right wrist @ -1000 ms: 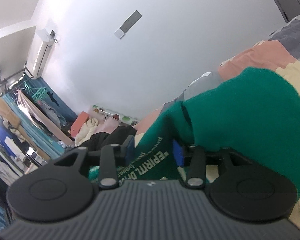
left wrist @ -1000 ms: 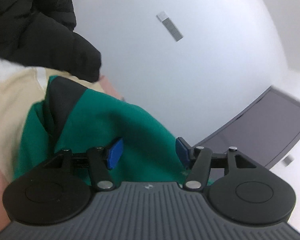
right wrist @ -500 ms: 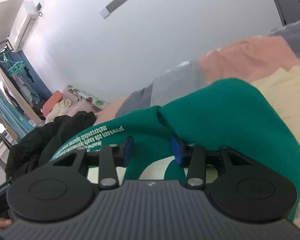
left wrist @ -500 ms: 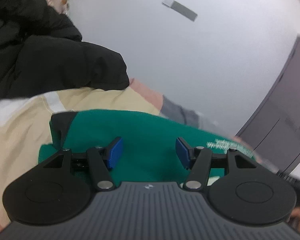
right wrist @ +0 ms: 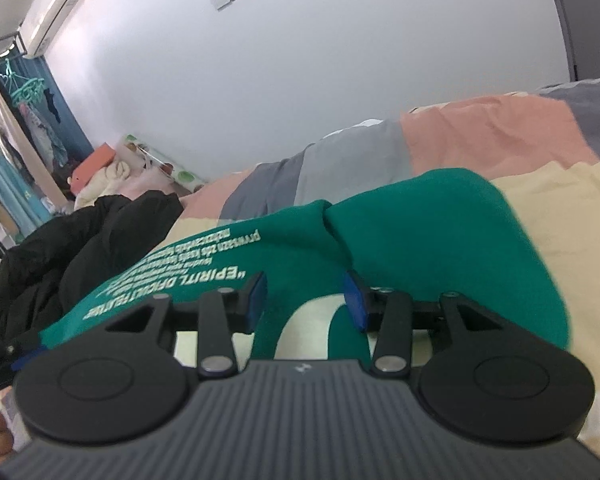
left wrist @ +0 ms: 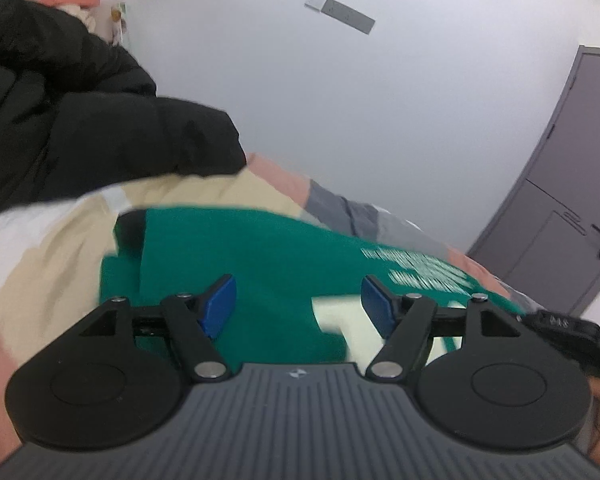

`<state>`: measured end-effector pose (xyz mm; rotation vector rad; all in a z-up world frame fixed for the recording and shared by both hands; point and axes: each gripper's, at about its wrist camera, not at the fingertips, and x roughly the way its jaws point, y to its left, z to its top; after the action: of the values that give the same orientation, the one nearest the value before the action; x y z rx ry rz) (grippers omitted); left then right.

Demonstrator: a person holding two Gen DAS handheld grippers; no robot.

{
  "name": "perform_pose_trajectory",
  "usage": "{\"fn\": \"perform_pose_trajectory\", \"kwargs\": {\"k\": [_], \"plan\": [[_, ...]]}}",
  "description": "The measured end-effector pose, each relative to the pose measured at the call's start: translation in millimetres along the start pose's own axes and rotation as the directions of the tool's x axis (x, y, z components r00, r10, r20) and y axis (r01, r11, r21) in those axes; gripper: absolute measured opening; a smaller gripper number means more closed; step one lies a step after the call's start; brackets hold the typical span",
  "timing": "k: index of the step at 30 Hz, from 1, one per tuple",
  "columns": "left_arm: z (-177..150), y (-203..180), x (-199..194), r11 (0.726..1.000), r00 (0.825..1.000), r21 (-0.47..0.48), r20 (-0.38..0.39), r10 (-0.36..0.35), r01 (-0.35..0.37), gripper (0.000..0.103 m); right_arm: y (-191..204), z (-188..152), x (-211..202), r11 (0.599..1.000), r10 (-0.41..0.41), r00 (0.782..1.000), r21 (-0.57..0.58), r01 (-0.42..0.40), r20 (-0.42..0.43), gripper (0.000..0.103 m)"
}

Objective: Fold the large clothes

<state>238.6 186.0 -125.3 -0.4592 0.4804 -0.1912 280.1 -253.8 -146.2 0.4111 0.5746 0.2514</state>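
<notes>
Left wrist view first: our left hand-held gripper has its blue pads well apart, and its jaws have just been opening. The green sweatshirt lies right under and between them, but the pads aren't pressing on it, so nothing is held there. The sweatshirt is spread on the bed, over a cream patch of the patchwork cover. Past it on the left sits a black puffy jacket, and way off right there's a grey door in the white wall.

Right wrist view: the right hand-held gripper is about half open, its jaws having just widened a bit. A fold of the green sweatshirt runs up between the fingers; we can't tell if the pads actually touch it. Pale lettering shows on the fabric to the left. Further back are the black jacket, pink and grey quilt patches, and an air conditioner high on the wall.
</notes>
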Motion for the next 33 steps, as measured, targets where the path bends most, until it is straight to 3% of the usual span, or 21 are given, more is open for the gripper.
{"fn": "perform_pose_trajectory", "kwargs": {"k": [3,7,13,18,21,23,26,28,30,33], "plan": [[-15,-1,-28,0.999,0.999,-0.039,-0.048,0.002,-0.004,0.075,3,-1,-23,0.999,0.012,1.000,0.031,-0.012,0.004,0.067],[-36,0,-46,0.986,0.992,-0.158,-0.119,0.027,-0.046,0.079,7,-7,-50,0.996,-0.013,1.000,0.084,0.014,-0.010,0.068],[-58,18,-37,0.944,0.979,-0.328,-0.199,-0.029,-0.039,0.080,-15,-38,-76,0.955,-0.021,0.995,0.292,0.048,-0.093,0.070],[-67,51,-15,0.857,0.978,-0.513,-0.195,-0.068,-0.043,0.079,-44,-52,-73,0.879,0.043,0.992,0.476,0.018,-0.118,0.069],[-70,66,-5,0.815,0.981,-0.579,-0.170,-0.090,-0.025,0.078,-50,-52,-58,0.872,0.031,0.989,0.488,0.042,-0.142,0.070],[-68,68,-4,0.815,0.984,-0.580,-0.154,-0.089,-0.017,0.074,-54,-56,-46,0.859,0.023,0.986,0.508,0.064,-0.163,0.071],[-59,58,-10,0.856,0.990,-0.517,-0.126,-0.063,-0.011,0.059,-60,-58,-28,0.835,0.059,0.984,0.549,0.043,-0.168,0.071],[-51,50,-19,0.886,0.994,-0.464,-0.093,-0.051,0.002,0.051,-58,-53,-24,0.839,0.082,0.986,0.544,0.008,-0.142,0.066],[-43,46,-25,0.901,0.997,-0.433,-0.055,-0.055,0.026,0.039,-52,-47,-24,0.852,0.109,0.987,0.523,-0.033,-0.114,0.041],[-25,46,-28,0.907,0.995,-0.409,0.019,-0.099,0.099,0.023,-45,-38,-27,0.859,0.171,0.984,0.498,-0.121,-0.055,0.016]]}}
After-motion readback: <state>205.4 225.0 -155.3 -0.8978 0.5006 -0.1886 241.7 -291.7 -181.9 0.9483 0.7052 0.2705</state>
